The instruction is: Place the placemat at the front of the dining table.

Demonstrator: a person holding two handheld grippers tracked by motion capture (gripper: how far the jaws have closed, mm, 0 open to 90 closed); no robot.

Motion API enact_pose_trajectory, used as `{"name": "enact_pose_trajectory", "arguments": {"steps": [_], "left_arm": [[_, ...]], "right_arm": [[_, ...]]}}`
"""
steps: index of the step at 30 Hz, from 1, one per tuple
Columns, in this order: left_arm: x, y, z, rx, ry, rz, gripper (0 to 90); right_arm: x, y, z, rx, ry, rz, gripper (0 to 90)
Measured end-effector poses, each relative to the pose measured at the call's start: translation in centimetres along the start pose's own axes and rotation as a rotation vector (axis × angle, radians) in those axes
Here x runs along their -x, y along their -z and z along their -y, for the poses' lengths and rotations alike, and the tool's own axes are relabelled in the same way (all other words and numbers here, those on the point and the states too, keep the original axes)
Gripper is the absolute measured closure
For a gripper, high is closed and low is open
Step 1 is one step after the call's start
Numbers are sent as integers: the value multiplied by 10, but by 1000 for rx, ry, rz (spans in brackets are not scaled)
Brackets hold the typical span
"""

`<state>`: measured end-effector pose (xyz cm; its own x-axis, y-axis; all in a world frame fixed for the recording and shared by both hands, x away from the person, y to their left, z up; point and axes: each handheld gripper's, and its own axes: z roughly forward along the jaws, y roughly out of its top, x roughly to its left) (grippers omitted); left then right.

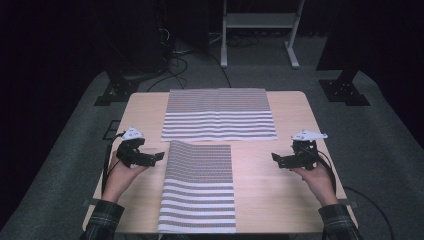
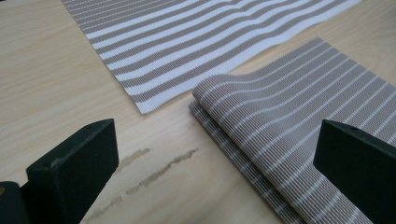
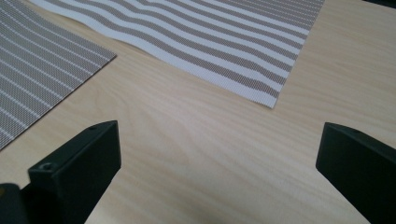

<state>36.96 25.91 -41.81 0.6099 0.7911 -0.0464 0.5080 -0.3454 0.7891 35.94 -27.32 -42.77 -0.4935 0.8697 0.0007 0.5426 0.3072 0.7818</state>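
Two woven mats with brown and white stripes lie on the pale wooden table (image 1: 280, 200). The far mat (image 1: 218, 115) (image 2: 196, 42) (image 3: 210, 42) lies flat and spread out. The near mat (image 1: 199, 185) (image 2: 289, 135) (image 3: 42, 70) is folded double, its fold along its left side. My left gripper (image 1: 156, 157) (image 2: 215, 158) hovers just left of that fold, jaws wide open with only table between them. My right gripper (image 1: 276, 159) (image 3: 217, 158) sits to the right of the near mat over bare wood, open and holding nothing.
Beyond the table stand a white frame (image 1: 260, 30), black stand bases (image 1: 117, 90) (image 1: 345, 90) and loose cables (image 1: 180, 55) on grey carpet. Bare wood shows on both sides of the near mat.
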Motion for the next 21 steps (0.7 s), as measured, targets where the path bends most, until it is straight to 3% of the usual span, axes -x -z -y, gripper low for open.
{"name": "enact_pose_trajectory", "arguments": {"steps": [12, 21], "left_arm": [[15, 33, 30, 31, -14, -9, 0], [27, 51, 63, 26, -23, -30, 0]], "right_arm": [[-4, 35, 40, 94, -18, -3, 0], [-3, 52, 68, 111, 4, 12, 0]]}}
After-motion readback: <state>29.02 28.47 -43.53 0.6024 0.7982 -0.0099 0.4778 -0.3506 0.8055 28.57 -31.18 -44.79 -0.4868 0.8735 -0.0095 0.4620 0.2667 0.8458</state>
